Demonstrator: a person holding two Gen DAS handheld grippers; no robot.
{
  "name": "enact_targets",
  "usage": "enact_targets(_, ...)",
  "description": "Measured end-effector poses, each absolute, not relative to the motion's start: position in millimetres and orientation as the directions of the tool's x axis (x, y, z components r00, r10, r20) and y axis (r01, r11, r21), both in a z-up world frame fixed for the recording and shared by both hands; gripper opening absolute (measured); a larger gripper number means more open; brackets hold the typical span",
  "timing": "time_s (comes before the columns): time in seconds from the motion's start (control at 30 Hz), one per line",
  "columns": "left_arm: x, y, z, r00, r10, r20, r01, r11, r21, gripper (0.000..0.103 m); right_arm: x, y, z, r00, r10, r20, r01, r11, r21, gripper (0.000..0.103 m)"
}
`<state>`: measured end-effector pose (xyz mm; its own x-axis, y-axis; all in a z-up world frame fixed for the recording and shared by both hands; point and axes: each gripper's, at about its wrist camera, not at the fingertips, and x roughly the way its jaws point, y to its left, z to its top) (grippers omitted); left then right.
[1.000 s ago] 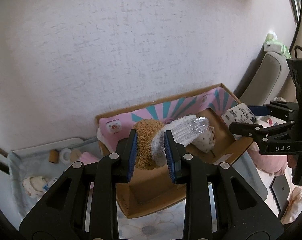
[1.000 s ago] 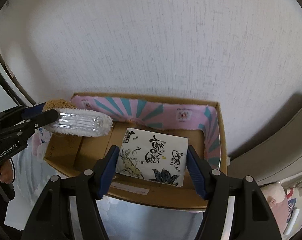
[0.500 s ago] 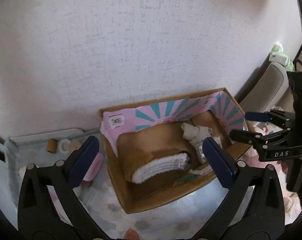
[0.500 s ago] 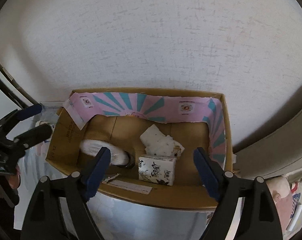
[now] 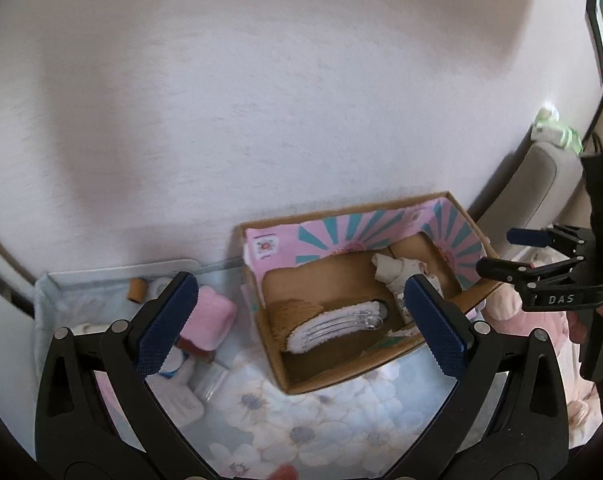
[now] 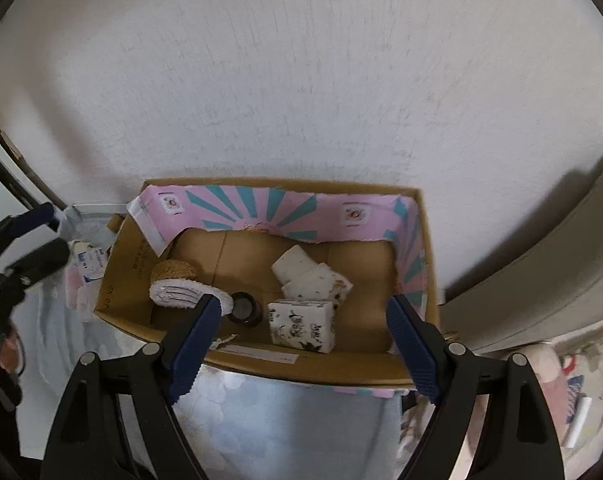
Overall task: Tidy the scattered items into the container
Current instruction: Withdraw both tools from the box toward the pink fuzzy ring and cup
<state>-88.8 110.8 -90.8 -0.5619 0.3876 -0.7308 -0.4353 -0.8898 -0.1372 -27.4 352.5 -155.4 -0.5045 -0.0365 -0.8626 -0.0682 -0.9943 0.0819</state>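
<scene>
Both grippers, left (image 5: 297, 328) and right (image 6: 301, 344), have dropped brush and tissue pack into the pink-lined cardboard box (image 6: 381, 372); jaws wide, empty; next, probably the pink block (image 5: 211, 316).

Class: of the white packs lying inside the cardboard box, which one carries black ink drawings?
The white tissue pack with black ink drawings, nearest the box's front wall; the two white packs behind it show only faint specks.

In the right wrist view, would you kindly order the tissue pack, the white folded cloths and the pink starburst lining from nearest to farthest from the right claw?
From the right claw:
1. Tissue pack, front of the box, just ahead of the claw.
2. White folded cloths, mid-box, behind the pack.
3. Pink starburst lining, on the back wall.
</scene>
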Motion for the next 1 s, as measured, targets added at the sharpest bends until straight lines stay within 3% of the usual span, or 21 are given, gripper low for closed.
enact_targets(0.3,-74.0,66.3,-70.1,-0.61,0.366,-0.703,-0.419,-0.902,-0.105,0.103,-14.4,337.2,-137.1,-0.535,-0.023,-0.845,-0.093,-0.992,0.086,0.082)
enact_targets(0.6,-60.0,3.4,-55.8,-0.637,0.368,-0.677,-0.406,-0.907,-0.111,0.103,-3.3,295.7,-114.0,-0.64,0.005,-0.768,-0.041,-0.999,0.027,0.082)
enact_targets(0.83,-61.1,-54.8,-52.1,-0.683,0.31,-0.662,-0.288,-0.946,-0.147,0.102,-9.1,273.1,-107.6,-0.65,-0.047,-0.758,-0.064,-0.991,0.116,0.082)
enact_targets(1.0,-60.0,-93.5,-52.9,-0.705,0.261,-0.66,-0.233,-0.963,-0.131,0.102,-2.0,237.0,-90.1,-0.714,-0.035,-0.699,-0.016,-0.998,0.066,0.082)
